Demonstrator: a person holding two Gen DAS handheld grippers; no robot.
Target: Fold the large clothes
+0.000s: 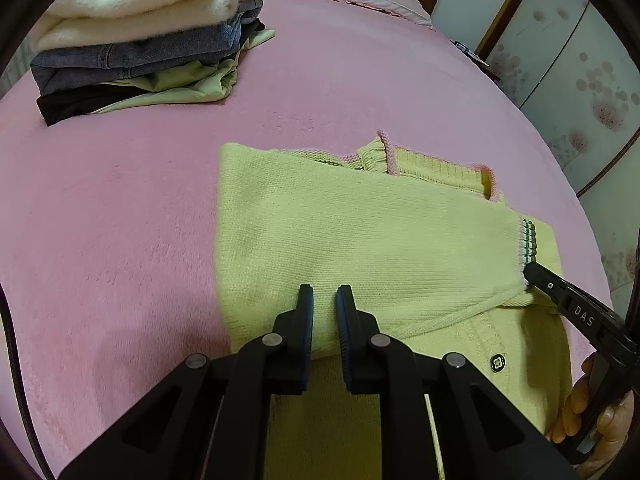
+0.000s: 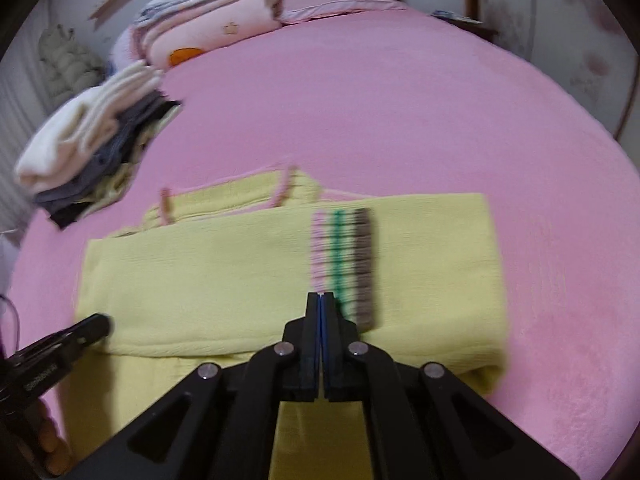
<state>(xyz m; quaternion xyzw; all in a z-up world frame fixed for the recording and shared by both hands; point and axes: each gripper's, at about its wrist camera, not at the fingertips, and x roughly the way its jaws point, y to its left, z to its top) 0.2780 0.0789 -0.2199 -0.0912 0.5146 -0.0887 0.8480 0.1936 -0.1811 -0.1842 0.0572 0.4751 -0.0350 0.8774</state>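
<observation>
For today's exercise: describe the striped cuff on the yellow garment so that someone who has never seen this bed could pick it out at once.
Start at the pink bed cover, then find the pale yellow knit cardigan lying folded on its near part. On top of it a sleeve is laid across, ending in the cuff. It alone carries three bands, pink, green and dark, while the rest is plain yellow with thin pink edging.

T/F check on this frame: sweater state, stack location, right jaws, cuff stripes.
1. The yellow knit sweater lies partly folded on the pink blanket. True.
2. The stack of folded clothes sits on the sweater. False: it lies apart, on the blanket.
3. The right gripper is wide open. False: its jaws are shut.
4. The sleeve cuff has pink, green and dark stripes. True.
</observation>
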